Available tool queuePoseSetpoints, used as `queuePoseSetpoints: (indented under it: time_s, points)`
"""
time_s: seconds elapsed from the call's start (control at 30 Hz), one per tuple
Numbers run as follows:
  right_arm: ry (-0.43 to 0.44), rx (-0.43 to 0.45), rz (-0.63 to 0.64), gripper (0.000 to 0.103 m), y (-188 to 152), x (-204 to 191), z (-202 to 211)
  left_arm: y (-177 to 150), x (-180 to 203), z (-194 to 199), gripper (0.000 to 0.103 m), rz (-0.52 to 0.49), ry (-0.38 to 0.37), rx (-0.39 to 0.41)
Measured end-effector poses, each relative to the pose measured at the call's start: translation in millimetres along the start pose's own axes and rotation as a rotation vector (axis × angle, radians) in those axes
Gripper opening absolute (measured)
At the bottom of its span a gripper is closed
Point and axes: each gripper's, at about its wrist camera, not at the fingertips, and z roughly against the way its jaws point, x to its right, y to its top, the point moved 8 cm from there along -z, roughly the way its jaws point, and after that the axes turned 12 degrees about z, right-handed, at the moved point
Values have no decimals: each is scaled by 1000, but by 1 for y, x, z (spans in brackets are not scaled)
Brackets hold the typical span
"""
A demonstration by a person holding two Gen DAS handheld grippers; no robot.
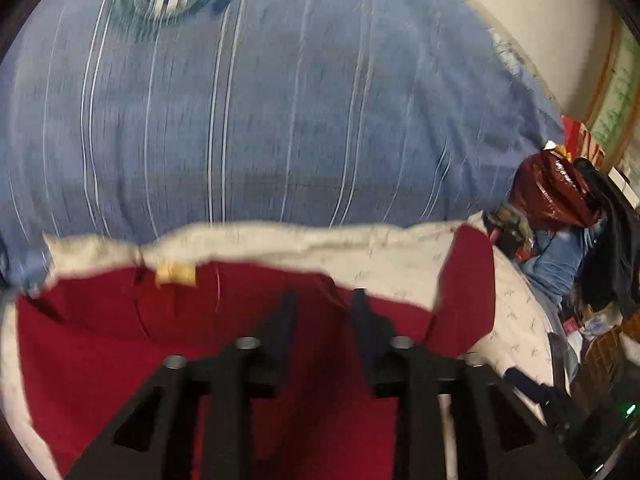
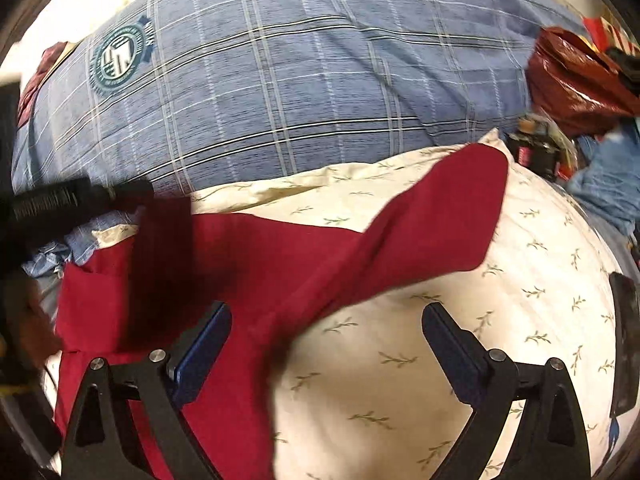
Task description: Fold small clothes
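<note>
Left gripper (image 1: 325, 298) over red garment (image 1: 224, 332), fingers narrowly parted, grip on cloth unclear. Yellow tag (image 1: 176, 274) ahead-left. Right gripper (image 2: 326, 316) spread wide, holding nothing; red garment under left finger, cream leaf-print pillow (image 2: 460, 280) under right. Blue plaid quilt (image 2: 280, 80) beyond.

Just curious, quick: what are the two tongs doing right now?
Left tongs: nearly closed over the red garment; whether they pinch it cannot be told.
Right tongs: wide open, holding nothing.
</note>
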Motion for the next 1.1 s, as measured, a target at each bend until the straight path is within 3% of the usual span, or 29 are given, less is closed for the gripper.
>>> queuePoseSetpoints:
  time_s: [0.1,0.17,0.27,0.33,0.47,0.57,0.6,0.63,0.67,0.7,0.73,0.9,1.1]
  points:
    - [30,15,-4,97,4,-3,2,9,-26,15,49,-22,40,26]
    - [66,28,5,97,10,-13,2,8,-54,53,70,-38,123,112]
    - [106,35,41,96,18,-28,-2,4,-105,87,72,-37,253,185]
    - [121,20,68,95,23,-40,-13,-4,-150,95,72,-7,375,181]
    - [90,-6,205,87,34,-64,-41,-23,-201,73,72,112,496,134]
    - [-22,-69,342,86,36,-68,-65,-32,-230,55,72,194,516,109]
    - [-18,-75,343,72,35,-68,-69,-35,-236,50,72,214,517,100]
    - [16,-94,340,35,33,-69,-77,-36,-245,43,73,232,516,89]
    - [55,-130,332,15,29,-70,-85,-35,-251,35,74,253,512,83]
    - [69,-141,319,7,28,-68,-87,-34,-255,29,74,271,500,79]
    - [63,-129,306,3,31,-66,-86,-34,-257,31,74,275,502,78]
    - [46,29,264,3,62,-64,-63,-23,-257,23,73,216,539,135]
    - [14,-100,218,10,50,-50,-99,-27,-264,22,73,222,520,128]
